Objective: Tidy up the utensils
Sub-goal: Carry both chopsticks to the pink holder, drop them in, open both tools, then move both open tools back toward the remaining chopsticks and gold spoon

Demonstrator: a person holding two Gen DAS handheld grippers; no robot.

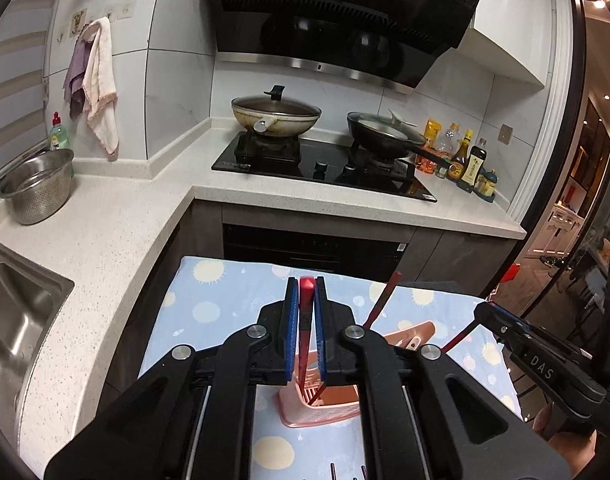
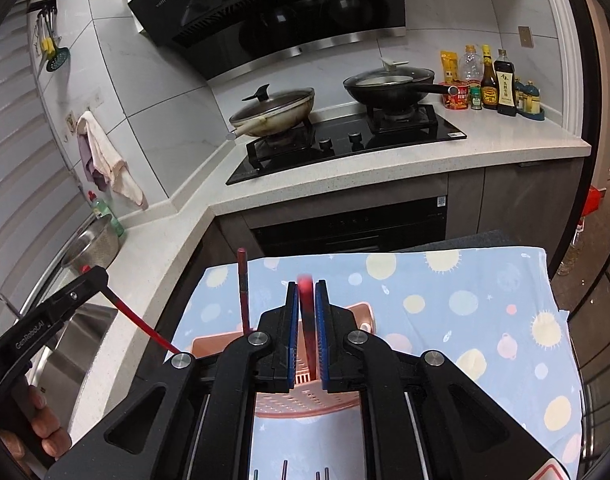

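Over the blue cloth (image 1: 225, 312) with yellow suns, I have both grippers close together. My left gripper (image 1: 305, 292) is squeezed tight on a red chopstick (image 1: 305, 320). Its blue pads (image 1: 292, 312) press on both sides of the stick, and the stick's low end goes down into the pink basket (image 1: 329, 408). My right gripper (image 2: 305, 294) is squeezed tight on another red chopstick (image 2: 308, 320) the same way, and that stick also points down into the pink basket (image 2: 305, 400). One more dark red chopstick (image 2: 243, 292) stands up in the basket by itself, leaning a little, just left of my right gripper. From the left camera I see it (image 1: 385, 300) to the right of the left gripper.

The basket sits on the cloth, right under both grippers.

Farther back is the white counter (image 1: 117, 240) with a black stove (image 1: 325, 164). Two pans with lids sit on the stove. A metal bowl (image 1: 37, 184) with small holes sits near the sink (image 1: 13, 320).
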